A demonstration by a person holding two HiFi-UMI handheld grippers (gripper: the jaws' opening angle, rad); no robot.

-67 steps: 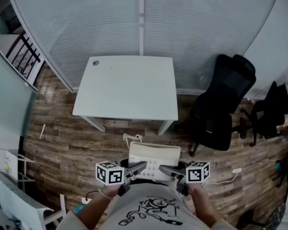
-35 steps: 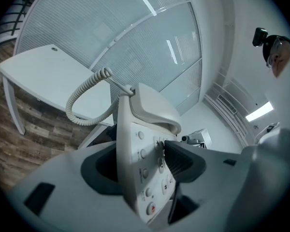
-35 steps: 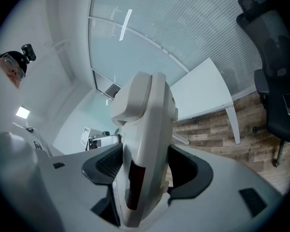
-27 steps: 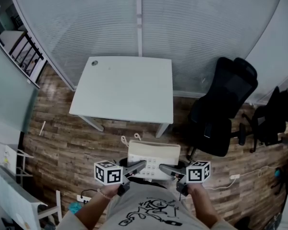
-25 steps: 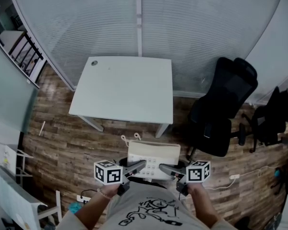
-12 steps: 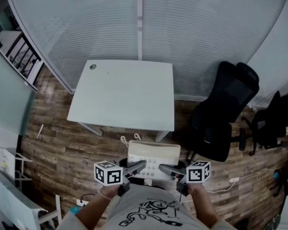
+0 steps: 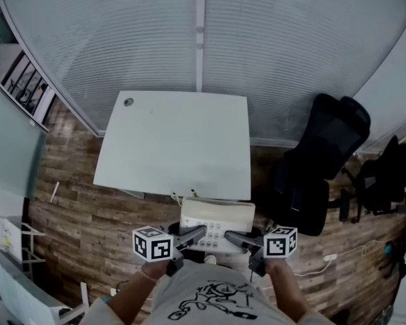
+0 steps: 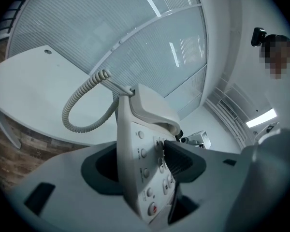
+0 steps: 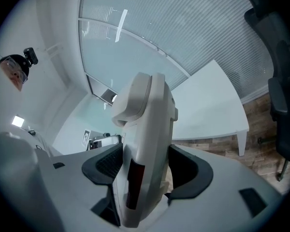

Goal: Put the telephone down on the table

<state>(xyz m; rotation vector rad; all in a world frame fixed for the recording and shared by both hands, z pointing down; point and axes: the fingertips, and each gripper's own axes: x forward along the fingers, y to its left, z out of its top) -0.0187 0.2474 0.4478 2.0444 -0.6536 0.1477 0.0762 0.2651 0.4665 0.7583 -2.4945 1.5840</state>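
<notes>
The left gripper (image 7: 193, 236) and the right gripper (image 7: 235, 240) were each clamped on one end of the cream plastic desk telephone (image 7: 217, 217), its long axis crosswise between them, with the white rectangular surface (image 7: 176, 141) straight ahead and below, equally near both.

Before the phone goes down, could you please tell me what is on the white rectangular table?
Only a small dark round spot, near the table's far left corner. The beige telephone's coiled cord hides part of its near edge.
</notes>
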